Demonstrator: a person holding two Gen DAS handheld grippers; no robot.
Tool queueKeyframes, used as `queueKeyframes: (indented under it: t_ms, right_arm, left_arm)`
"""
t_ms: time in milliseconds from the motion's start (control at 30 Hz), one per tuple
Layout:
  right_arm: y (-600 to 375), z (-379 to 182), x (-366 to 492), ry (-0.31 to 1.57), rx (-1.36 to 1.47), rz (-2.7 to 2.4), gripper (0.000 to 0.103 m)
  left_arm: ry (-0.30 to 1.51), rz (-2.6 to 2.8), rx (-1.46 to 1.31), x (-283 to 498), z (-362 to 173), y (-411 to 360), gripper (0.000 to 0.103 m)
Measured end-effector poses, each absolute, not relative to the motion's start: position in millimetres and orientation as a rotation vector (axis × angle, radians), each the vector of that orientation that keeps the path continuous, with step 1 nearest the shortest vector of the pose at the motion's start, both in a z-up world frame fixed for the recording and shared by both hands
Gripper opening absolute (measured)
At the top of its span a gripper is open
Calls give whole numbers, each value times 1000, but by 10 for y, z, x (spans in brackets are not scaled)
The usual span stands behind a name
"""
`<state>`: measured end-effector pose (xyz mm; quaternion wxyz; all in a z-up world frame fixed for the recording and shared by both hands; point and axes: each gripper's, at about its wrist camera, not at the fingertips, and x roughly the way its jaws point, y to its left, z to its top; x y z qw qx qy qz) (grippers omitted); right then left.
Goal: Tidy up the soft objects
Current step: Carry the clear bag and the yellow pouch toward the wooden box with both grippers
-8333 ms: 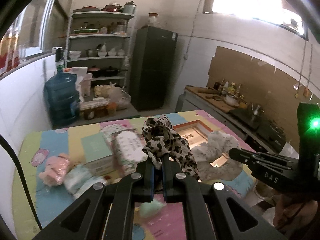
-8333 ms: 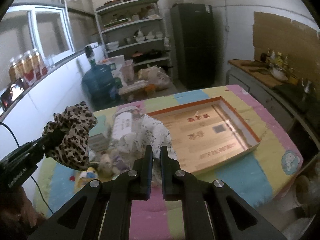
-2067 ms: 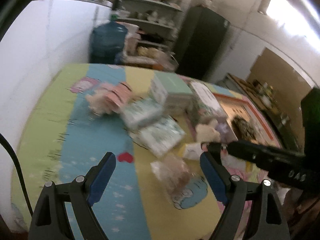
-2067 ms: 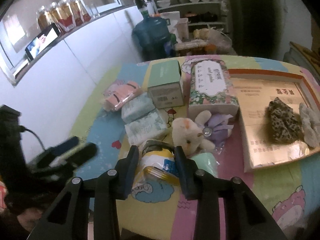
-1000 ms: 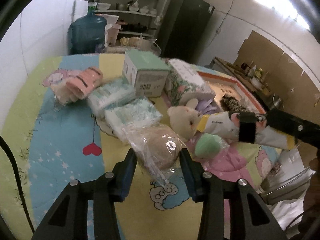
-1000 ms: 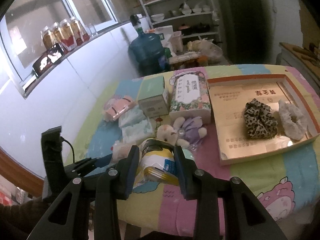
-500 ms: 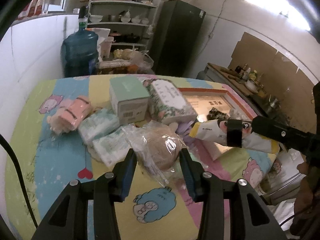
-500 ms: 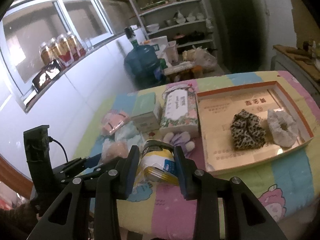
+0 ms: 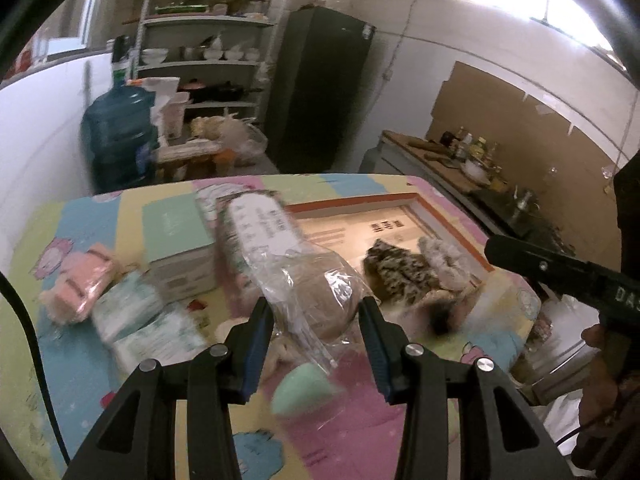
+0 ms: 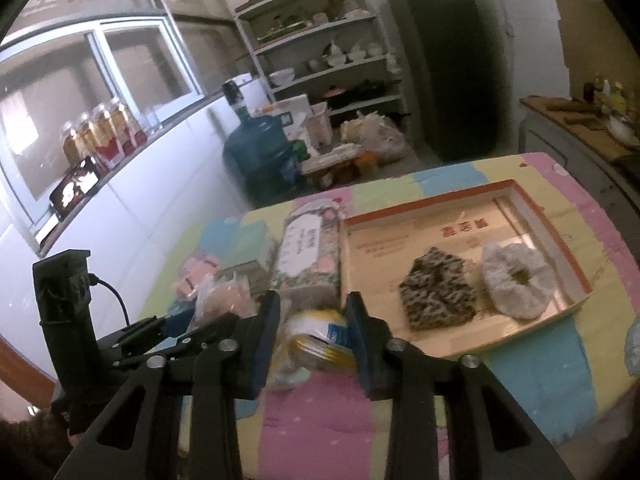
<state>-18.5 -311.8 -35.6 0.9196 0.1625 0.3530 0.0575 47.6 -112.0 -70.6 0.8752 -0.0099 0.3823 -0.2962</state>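
Observation:
My left gripper (image 9: 318, 318) is shut on a beige puff in a clear plastic bag (image 9: 320, 288), held above the table. My right gripper (image 10: 312, 326) is shut on a yellow and white soft packet (image 10: 316, 338), also held above the table. The orange-rimmed tray (image 10: 520, 196) lies on the right; a leopard scrunchie (image 10: 438, 294) and a white fluffy scrunchie (image 10: 518, 280) lie in it. The tray (image 9: 352, 200) and both scrunchies also show in the left wrist view. A mint sponge (image 9: 304, 392) lies on the mat below my left gripper.
A floral tissue pack (image 10: 310, 252), a mint box (image 9: 176, 236), a pink bundle (image 9: 82, 284) and wipe packs (image 9: 132, 308) lie on the left of the table. A water jug (image 10: 260, 152), shelves (image 10: 324, 56) and a fridge (image 10: 440, 64) stand behind.
Both grippers have moved right toward the tray with their loads. The tray and scrunchies now sit closer and larger in both views.

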Motion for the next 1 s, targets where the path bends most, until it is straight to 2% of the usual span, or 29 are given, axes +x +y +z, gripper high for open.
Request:
queueKeyframes:
  t_ms: [200,367,400,467,533,567,700,1000]
  right_arm:
    - [-3410,-512,-93,769,321,92,14]
    - [-3591,-701,-122,838,295,142,18]
    - [-3653,-745,-142,858,299,160,23]
    - [-3735,-805,-185,874,320,182,39]
    - [-3822,-852,-247,884,352,198,72]
    - [-3865,-867,-289,879,374,209,75]
    - [-3831,-947,-359,917,390,290,77]
    - [-3215,-1285,-187,1055,133,480,77]
  left_arm:
    - [827,-643,0,582,-789,-1477,45]
    - [822,-619,3,586,-803,-1537,45]
    - [823,-612,0,594,-806,-1527,45]
    - [827,-599,-9,608,-819,-1503,45]
    - [830,-591,-13,614,-824,-1491,45]
    - [832,-589,-15,619,-827,-1479,45]
    - [836,-583,-21,638,-824,-1442,45]
    - [826,-576,-17,630,-763,-1339,45]
